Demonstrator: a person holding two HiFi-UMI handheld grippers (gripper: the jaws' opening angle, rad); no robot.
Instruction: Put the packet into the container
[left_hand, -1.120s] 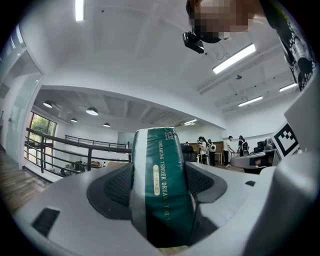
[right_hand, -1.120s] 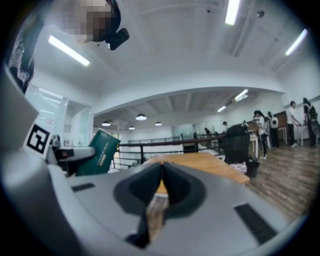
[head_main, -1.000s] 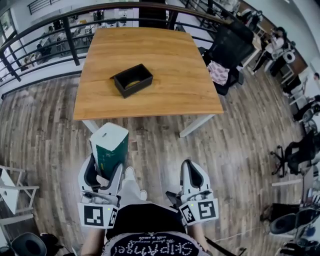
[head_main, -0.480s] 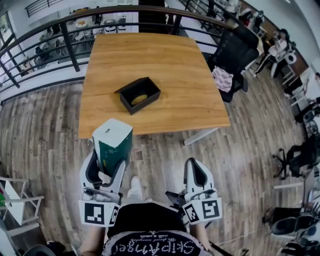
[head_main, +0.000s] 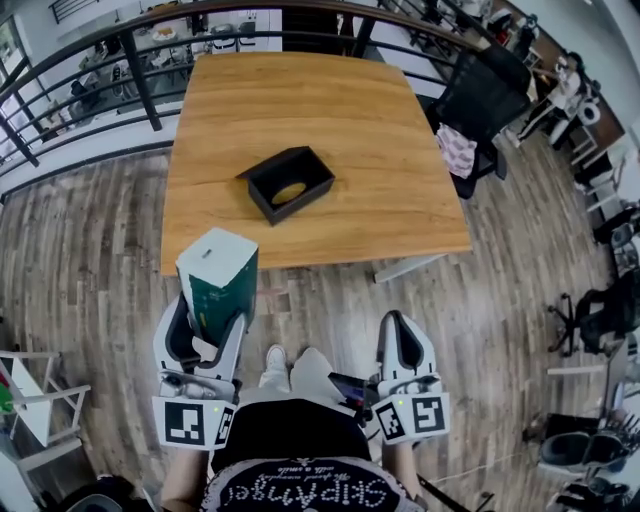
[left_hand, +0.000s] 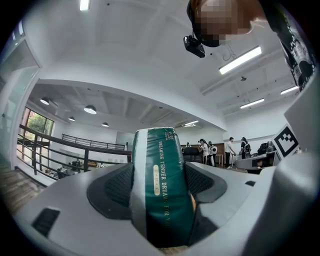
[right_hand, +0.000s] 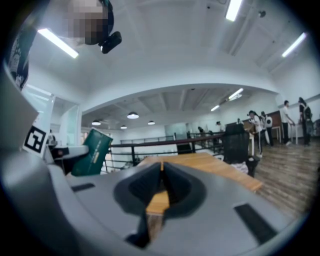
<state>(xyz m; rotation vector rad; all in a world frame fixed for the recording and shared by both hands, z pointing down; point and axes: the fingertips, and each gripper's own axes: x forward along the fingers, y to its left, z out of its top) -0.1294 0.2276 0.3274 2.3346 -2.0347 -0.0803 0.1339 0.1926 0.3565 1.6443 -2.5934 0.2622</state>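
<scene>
Standing upright, the packet (head_main: 218, 275) is clamped between the jaws of the left gripper (head_main: 207, 318), over the floor, short of the table (head_main: 300, 100). The right gripper (head_main: 397, 330) is closed and empty, likewise short of the table. The container (head_main: 305, 203) is seen on the table, near its front edge. Pickup is judged done; carrying and release remain.

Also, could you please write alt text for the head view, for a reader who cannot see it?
The left gripper holds a green and white rectangular packet between its jaws, short of a wooden table where an open black rectangular container sits. The right gripper hangs empty, jaws together, above the wood-plank floor.
</scene>
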